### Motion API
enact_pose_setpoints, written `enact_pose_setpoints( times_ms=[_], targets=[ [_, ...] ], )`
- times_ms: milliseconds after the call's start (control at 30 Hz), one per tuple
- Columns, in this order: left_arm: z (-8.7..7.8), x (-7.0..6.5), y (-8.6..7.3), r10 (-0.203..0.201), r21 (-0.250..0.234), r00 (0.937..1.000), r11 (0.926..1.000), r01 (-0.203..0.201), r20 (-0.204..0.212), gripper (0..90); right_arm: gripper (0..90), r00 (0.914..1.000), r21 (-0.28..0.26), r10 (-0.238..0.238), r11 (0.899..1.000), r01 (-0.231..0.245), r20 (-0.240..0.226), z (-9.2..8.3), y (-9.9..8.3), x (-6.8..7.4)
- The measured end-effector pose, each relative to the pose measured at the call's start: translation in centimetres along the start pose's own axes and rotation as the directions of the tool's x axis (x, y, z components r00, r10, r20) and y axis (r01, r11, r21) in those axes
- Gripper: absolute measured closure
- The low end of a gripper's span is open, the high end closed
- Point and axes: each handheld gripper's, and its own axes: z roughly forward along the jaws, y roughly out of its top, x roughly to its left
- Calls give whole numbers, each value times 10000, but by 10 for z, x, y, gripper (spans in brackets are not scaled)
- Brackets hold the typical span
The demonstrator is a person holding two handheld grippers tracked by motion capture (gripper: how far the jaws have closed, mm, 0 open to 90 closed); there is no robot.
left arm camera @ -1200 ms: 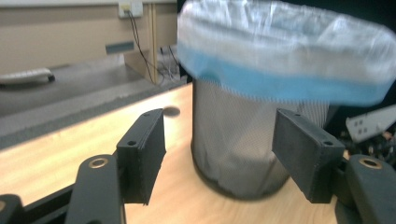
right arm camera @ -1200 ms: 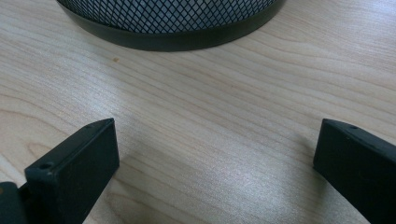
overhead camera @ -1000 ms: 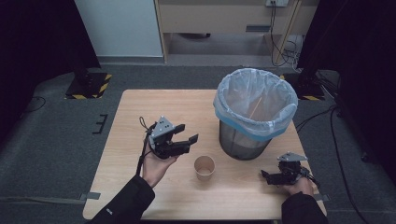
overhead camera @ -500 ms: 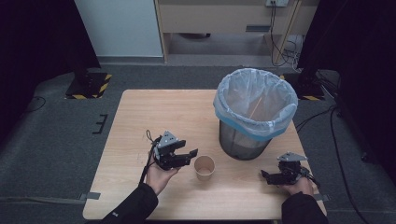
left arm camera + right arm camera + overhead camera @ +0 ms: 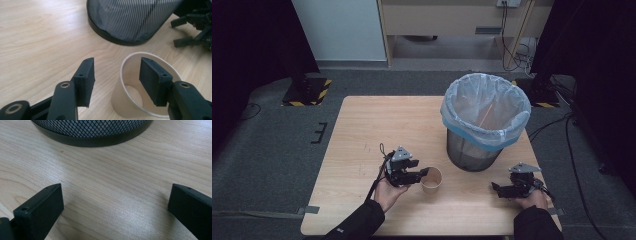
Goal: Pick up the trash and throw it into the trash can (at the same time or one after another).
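Paper cup stands upright on the desk; left tongs, just closing, straddle its rim untouched, so squeeze gently. Right tongs rest wide.

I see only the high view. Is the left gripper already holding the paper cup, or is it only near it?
Observer: Not yet. The left gripper straddles the wall of the paper cup: one jaw is inside the rim and the other outside, with a gap left. The jaws have just been closing.
Operator: Is anything inside the cup?
Observer: Nothing shows in the part of the inside that I can see.
Operator: And the right gripper?
Observer: The right gripper is open over the bare table and faces the base of the mesh bin.
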Motion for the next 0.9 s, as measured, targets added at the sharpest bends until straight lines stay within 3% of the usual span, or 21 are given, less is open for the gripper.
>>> enact_pose_setpoints(
  times_ms=[233,533,700,900],
  targets=[
    [9,-1,-3,-247,604,9996,9979,237,156,562,4,10000,7,-5,10000,5,-11,0,0,0],
    [12,-1,-3,-511,999,9986,9938,496,125,731,4,10000,13,-5,10000,5,-11,0,0,0],
    [12,-1,-3,-546,1071,9984,9928,530,116,810,4,10000,14,-17,10000,17,-9,0,0,0],
    [9,-2,-1,-511,883,9987,9948,503,64,816,4,10000,15,-15,10000,15,-10,0,0,0]
  ],
)
